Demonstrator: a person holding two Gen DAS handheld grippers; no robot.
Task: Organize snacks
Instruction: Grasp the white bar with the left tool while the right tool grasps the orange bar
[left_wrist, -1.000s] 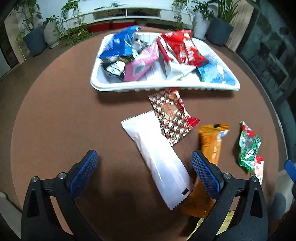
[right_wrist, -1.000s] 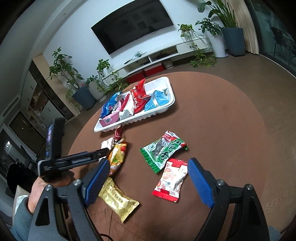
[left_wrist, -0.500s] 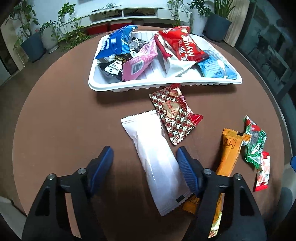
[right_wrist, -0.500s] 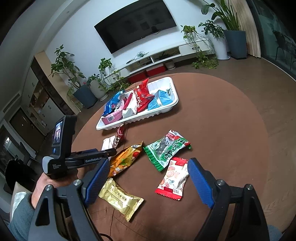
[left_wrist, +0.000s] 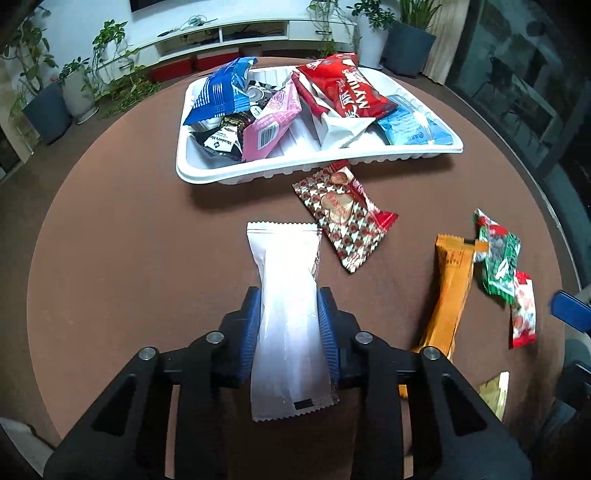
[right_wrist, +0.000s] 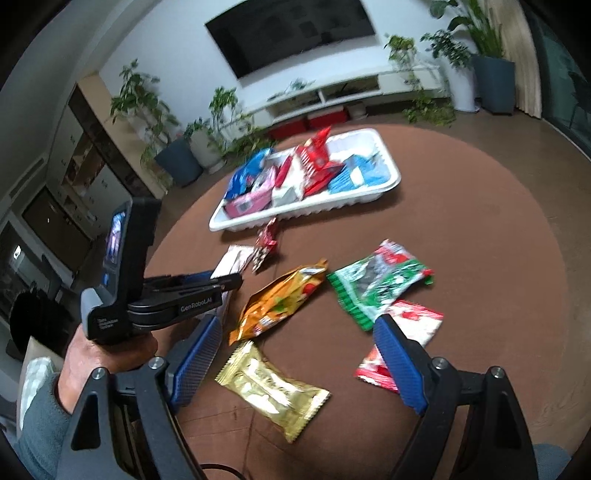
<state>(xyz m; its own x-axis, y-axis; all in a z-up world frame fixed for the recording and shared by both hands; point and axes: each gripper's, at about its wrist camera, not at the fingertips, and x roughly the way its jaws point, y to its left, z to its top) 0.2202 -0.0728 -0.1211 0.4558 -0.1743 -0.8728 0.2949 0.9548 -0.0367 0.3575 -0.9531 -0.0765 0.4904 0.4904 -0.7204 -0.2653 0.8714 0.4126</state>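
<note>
A long white packet (left_wrist: 284, 258) lies on the round brown table (left_wrist: 129, 240), pointing at the white tray (left_wrist: 303, 168) that holds several snacks. My left gripper (left_wrist: 289, 295) is closing on this packet, and its blue pads press on both long sides. The right wrist view shows the same gripper (right_wrist: 225, 282) in a person's hand, over the white packet (right_wrist: 232, 258). My right gripper (right_wrist: 297, 325) stands wide, its jaws closing slightly with nothing gripped. A gold packet (right_wrist: 273, 387) lies on the table below its gap.
Loose on the table are a red heart-patterned packet (left_wrist: 343, 218), an orange packet (left_wrist: 448, 288), a green packet (left_wrist: 498, 258) and a red-and-white packet (left_wrist: 522, 314). Potted plants and a TV shelf stand beyond the table's far edge.
My left jaws went from wide apart to pressing on the white packet's sides. The right gripper shifted, so the gold packet now sits under its gap.
</note>
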